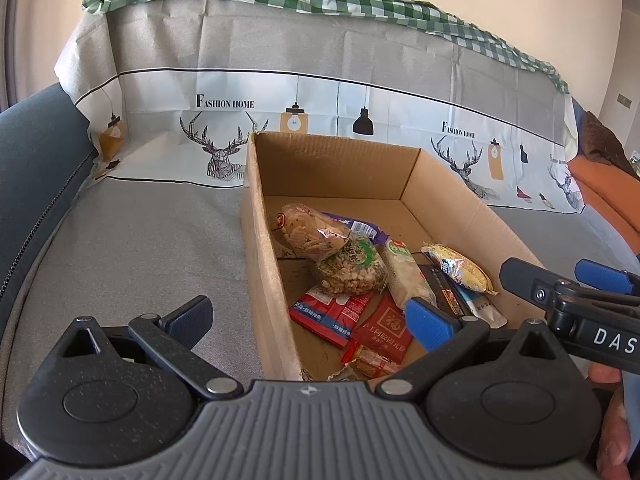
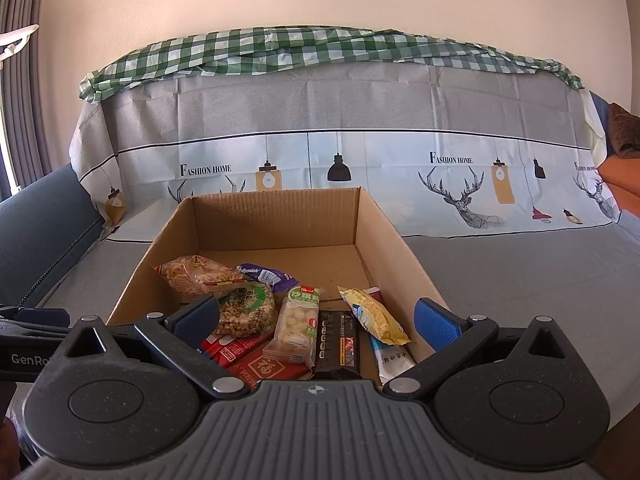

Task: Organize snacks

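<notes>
Snacks (image 2: 280,320) lie heaped in the near half of an open cardboard box (image 2: 276,216) that stands on a grey cloth-covered sofa seat (image 1: 132,248); the far half of the box floor is bare. Among them are a clear bag of ridged crackers (image 2: 196,276), a purple wrapper (image 2: 268,274), a round green-labelled nut cake (image 2: 246,312), a pale green-labelled packet (image 2: 296,328), a black bar (image 2: 336,344), a yellow packet (image 2: 372,312), a white sachet (image 2: 394,360) and red packets (image 2: 268,368). No snack shows outside the box in either view, so the scene fits two stages equally: every packet gathered into the box, or a mixed pile waiting to be sorted or lifted out. The pictures do not settle which, so no particular move can be named; any pick from this pile would call for a slim, careful closing on one crinkly wrapper without dragging its overlapping neighbours. The right gripper (image 2: 320,316) hovers over the near edge of the box with its jaws spread wide, blue pads on either side of the pile, holding nothing and touching nothing that can be seen. The left gripper (image 1: 308,316) is likewise spread wide and empty, straddling the box's left wall, one finger (image 1: 188,312) outside over the seat and the other (image 1: 428,322) above the red packets.
</notes>
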Available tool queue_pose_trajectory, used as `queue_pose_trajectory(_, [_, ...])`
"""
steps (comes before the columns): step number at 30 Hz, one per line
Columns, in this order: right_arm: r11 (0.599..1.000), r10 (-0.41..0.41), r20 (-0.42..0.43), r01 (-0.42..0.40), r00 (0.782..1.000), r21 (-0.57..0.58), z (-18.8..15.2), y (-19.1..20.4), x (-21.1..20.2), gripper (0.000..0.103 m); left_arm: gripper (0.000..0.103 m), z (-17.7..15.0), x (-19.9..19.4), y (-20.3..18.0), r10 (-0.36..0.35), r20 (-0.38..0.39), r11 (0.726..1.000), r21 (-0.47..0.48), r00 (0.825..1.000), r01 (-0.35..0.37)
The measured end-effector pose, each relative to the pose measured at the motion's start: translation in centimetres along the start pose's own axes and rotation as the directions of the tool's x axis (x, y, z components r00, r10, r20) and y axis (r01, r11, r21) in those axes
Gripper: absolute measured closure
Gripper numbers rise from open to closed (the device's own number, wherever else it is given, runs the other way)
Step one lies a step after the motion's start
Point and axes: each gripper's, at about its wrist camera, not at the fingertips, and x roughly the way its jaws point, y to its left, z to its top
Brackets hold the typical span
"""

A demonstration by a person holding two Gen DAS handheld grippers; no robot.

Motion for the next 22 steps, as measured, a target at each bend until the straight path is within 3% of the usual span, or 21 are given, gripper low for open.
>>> queue_pose_trajectory(22, [1.000,-0.001,0.001,0.001,1.000,-0.003,-0.05,0.13,0.01,0.001,0.000,-0.15,0.25,0.09,-0.010,-0.003,1.000,-0.016,1.000,0.010])
